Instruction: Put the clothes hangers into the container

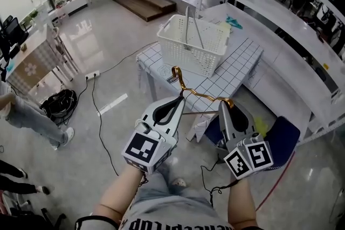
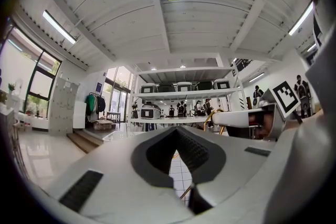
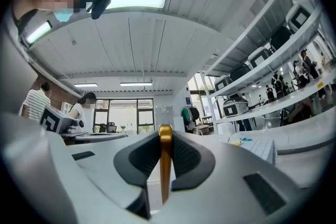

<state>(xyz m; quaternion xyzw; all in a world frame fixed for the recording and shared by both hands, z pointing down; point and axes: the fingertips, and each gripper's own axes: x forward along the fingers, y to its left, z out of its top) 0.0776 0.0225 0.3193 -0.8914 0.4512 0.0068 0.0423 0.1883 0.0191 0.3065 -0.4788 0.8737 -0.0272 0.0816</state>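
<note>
A gold metal clothes hanger (image 1: 202, 96) hangs between my two grippers, its hook (image 1: 175, 70) pointing toward a white slatted basket (image 1: 188, 54). The basket stands on a small checkered table (image 1: 237, 70) just beyond the hanger. My left gripper (image 1: 181, 96) is shut at the hanger's neck below the hook; in the left gripper view (image 2: 178, 152) a thin gold wire (image 2: 185, 193) shows under its pads. My right gripper (image 1: 228, 105) is shut on the hanger's right end, and the gold bar (image 3: 165, 165) stands clamped between its pads (image 3: 165, 139).
White shelving (image 1: 280, 8) with boxes runs along the right, with a teal item (image 1: 233, 22) on its counter. A blue seat (image 1: 283, 137) sits low right of the table. A power strip (image 1: 92, 74) and cables lie on the floor at left, near a person's legs (image 1: 32, 118).
</note>
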